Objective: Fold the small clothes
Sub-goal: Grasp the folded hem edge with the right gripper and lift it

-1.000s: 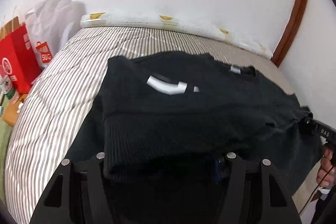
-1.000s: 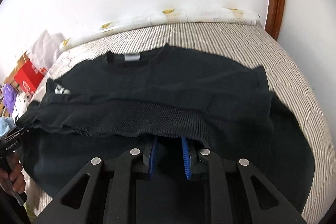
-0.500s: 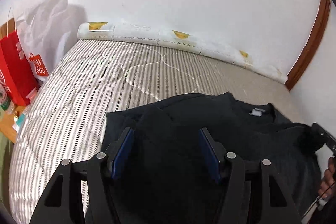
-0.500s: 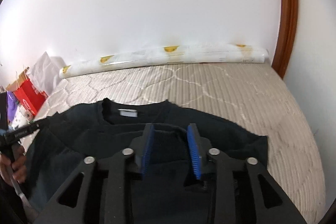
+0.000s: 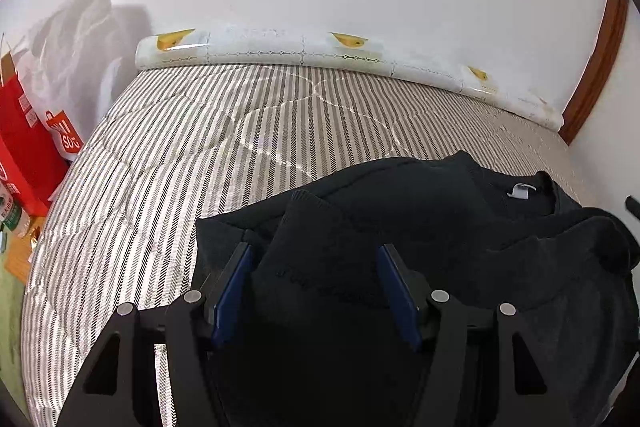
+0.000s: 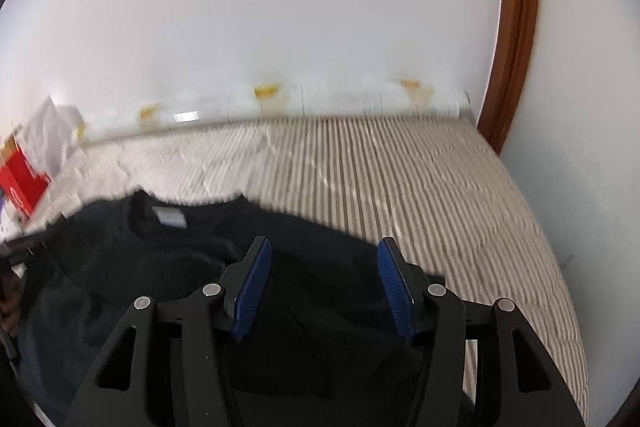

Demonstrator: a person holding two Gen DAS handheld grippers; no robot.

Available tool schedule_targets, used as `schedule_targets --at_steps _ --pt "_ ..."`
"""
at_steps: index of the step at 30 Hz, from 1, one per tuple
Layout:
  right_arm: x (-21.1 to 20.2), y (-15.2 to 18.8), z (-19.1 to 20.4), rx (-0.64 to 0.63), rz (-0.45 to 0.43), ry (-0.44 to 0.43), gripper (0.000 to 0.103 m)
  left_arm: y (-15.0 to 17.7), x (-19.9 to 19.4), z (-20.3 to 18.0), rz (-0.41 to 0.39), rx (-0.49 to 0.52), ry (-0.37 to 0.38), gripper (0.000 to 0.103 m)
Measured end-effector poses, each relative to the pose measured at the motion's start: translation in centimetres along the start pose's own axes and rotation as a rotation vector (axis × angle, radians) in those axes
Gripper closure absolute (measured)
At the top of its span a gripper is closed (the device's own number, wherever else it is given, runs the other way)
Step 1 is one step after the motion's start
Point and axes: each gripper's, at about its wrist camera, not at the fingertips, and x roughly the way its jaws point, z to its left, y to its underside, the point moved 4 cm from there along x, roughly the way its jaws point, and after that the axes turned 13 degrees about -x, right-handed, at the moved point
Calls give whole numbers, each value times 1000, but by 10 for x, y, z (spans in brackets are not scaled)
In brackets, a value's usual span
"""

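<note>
A black sweater (image 5: pixel 400 227) lies on the striped bed, its lower part folded up over its body, its collar with a grey label (image 5: pixel 520 190) at the far right. My left gripper (image 5: pixel 316 259) is open, low over the sweater's left side, cloth between the blue pads but not pinched. In the right wrist view the sweater (image 6: pixel 180 259) lies left and below, label (image 6: pixel 171 218) near the collar. My right gripper (image 6: pixel 322 251) is open over the sweater's right edge, holding nothing.
The bed has a grey-and-white striped quilt (image 5: pixel 200 147) (image 6: pixel 440 195). A rolled white mat with yellow marks (image 5: pixel 320 51) lies along the wall. Red and white shopping bags (image 5: pixel 36 131) stand at the left. A brown door frame (image 6: pixel 512 27) rises at the right.
Both grippers carried the sweater's hem up over its body, then let go. Both jaws opened, the right one widening further in the last half second. The views tilted upward.
</note>
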Motion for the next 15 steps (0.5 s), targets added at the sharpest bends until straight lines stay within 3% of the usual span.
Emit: schedule_targets --at_steps 5,15 --pt "-28 6 13 -36 -15 -54 49 1 -1 -1 -6 -4 4 42" --pt "-43 66 35 -256 49 -74 49 3 -2 -2 -7 -7 4 42"
